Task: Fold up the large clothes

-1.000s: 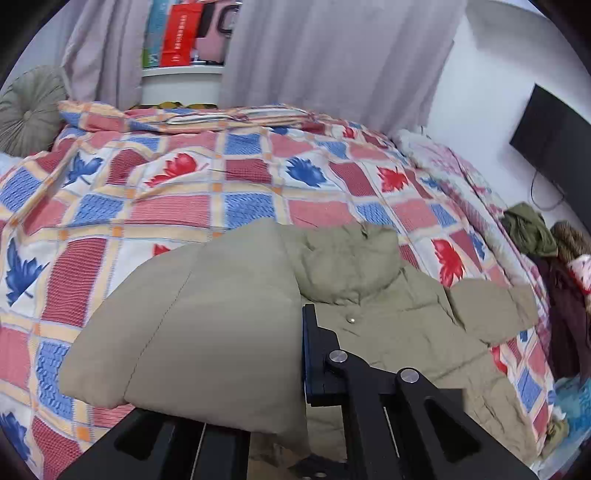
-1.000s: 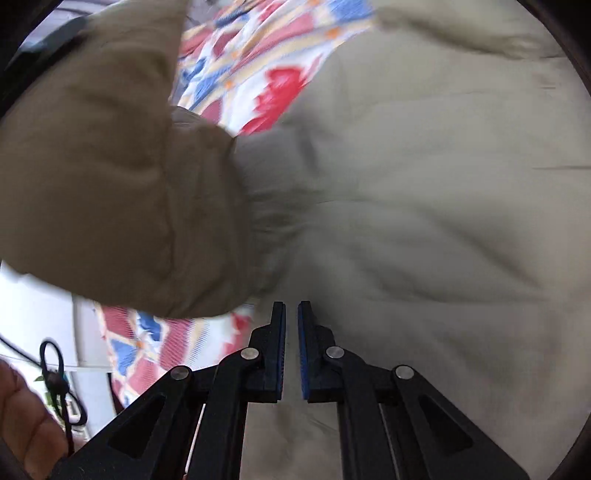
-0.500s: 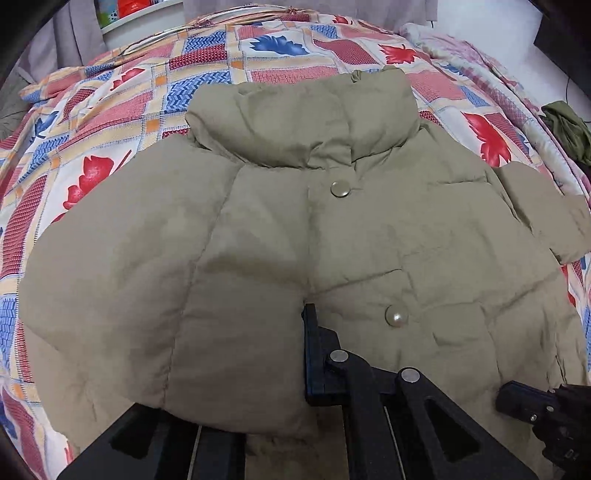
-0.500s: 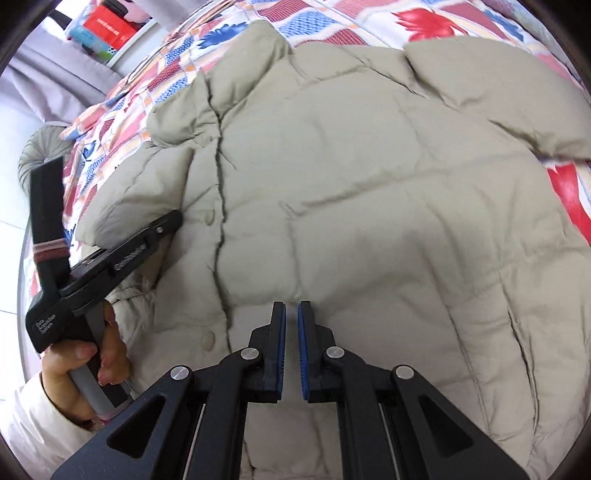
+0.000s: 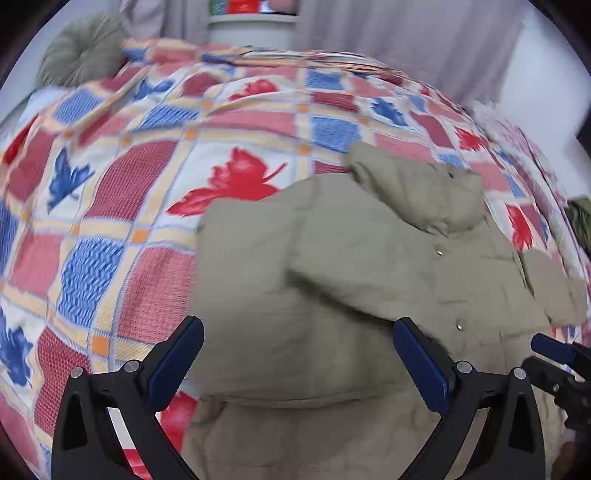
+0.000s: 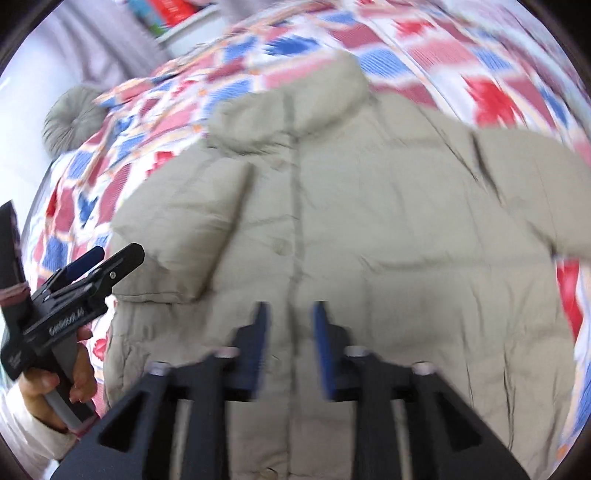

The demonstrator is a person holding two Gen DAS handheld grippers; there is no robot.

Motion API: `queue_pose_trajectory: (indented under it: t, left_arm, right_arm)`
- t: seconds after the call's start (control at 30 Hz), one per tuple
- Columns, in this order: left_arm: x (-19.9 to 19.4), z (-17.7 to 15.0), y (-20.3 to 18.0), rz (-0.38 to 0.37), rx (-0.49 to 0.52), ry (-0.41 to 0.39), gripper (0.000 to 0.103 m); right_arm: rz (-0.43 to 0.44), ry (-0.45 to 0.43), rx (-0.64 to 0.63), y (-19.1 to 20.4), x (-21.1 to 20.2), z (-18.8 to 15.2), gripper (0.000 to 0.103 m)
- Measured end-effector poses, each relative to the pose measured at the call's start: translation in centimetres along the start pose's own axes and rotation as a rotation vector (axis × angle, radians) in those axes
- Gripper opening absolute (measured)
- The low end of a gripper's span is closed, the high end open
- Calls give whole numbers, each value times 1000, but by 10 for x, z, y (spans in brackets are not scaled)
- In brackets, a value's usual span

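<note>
A khaki puffer jacket [image 6: 369, 229] lies front up on the patchwork bed, collar away from me. Its left sleeve [image 5: 295, 295] is folded in over the chest; in the right wrist view this sleeve [image 6: 192, 229] lies left of the button line. Its other sleeve [image 6: 535, 177] stretches out to the right. My left gripper [image 5: 299, 362] is open wide and empty, just above the folded sleeve; it also shows in the right wrist view [image 6: 99, 258]. My right gripper [image 6: 290, 332] is partly open and empty over the jacket's lower front; its tip shows in the left wrist view [image 5: 554, 350].
The bed carries a red, blue and white leaf-pattern quilt [image 5: 147, 184]. A round grey-green cushion [image 5: 81, 48] sits at the head. Grey curtains [image 5: 406, 40] and a white shelf [image 5: 251, 26] stand behind. Dark clothes [image 5: 580, 218] lie at the right edge.
My left gripper has let go of the sleeve and opened wide; the sleeve now lies on the chest. My right gripper has opened partway and pulled back from the jacket.
</note>
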State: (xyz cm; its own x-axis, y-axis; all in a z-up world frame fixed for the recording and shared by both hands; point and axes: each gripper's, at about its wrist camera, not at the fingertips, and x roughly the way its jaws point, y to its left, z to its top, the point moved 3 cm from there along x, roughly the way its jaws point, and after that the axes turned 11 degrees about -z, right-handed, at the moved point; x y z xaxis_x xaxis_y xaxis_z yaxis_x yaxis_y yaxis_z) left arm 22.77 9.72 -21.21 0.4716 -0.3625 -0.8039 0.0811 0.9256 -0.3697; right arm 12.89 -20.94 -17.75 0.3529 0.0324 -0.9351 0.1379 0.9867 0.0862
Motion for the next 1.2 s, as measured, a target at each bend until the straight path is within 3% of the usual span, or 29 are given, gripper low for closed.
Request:
queue_pose_trajectory:
  t: [0.07,0.17,0.23,0.33,0.37,0.4,0.5,0.53,0.57,0.6,0.7,0.77,0.87,0.9,0.97,1.0,1.07,1.2]
  left_arm:
    - [0,3,44,-60,-145,0,103]
    - [21,-2,92,-212,-336,65,103]
    - [35,-7,108,-272,-407,92,98]
    - [50,-11,105,-309,-398,116,67]
    - [53,-10,100,-324,-372,121,37]
    - [55,-10,95,-310,-345,132,29]
    - [46,-7,76,-197,-228,98,22]
    - [44,-6,70,-158,-188,90,22]
    - [42,-5,66,-133,-160,88,22]
    - [41,-5,63,-112,-138,88,22]
    - [49,-4,58,-83,-109,101,22]
    - [55,-6,59,-60,-110,113,22]
    - [62,-8,62,-40,-134,119,27]
    - [60,-7,63,-24,-137,119,33]
    - [52,-4,61,10,-121,115,35]
    - [45,-2,60,29,-102,109,35]
    - [24,1,58,61,-64,81,35]
    - [-11,13,56,81,-23,7,35]
  right_arm:
    - [3,-77,-100,30,-10,11,75]
    - [-75,-164,-295,83,-12,21,75]
    - [-134,-204,-413,118,-3,25,75]
    - [-210,-247,-549,156,15,28,74]
    - [-229,-261,-587,166,24,30,74]
    - [-248,-271,-610,173,30,32,74]
    - [-348,-287,-640,181,49,43,71]
    - [-375,-295,-623,176,52,48,62]
    - [-377,-300,-585,167,49,54,19]
    - [-355,-304,-530,155,46,60,4]
    - [-283,-290,-249,92,30,76,4]
    - [-164,-209,-63,46,37,76,5]
    - [19,-18,219,-17,75,59,8]
    - [40,20,291,-32,86,52,12]
    - [172,61,459,-62,100,40,12]
    - [199,72,512,-70,100,36,16]
    - [185,69,548,-82,87,31,23]
    - [21,0,517,-100,45,21,26]
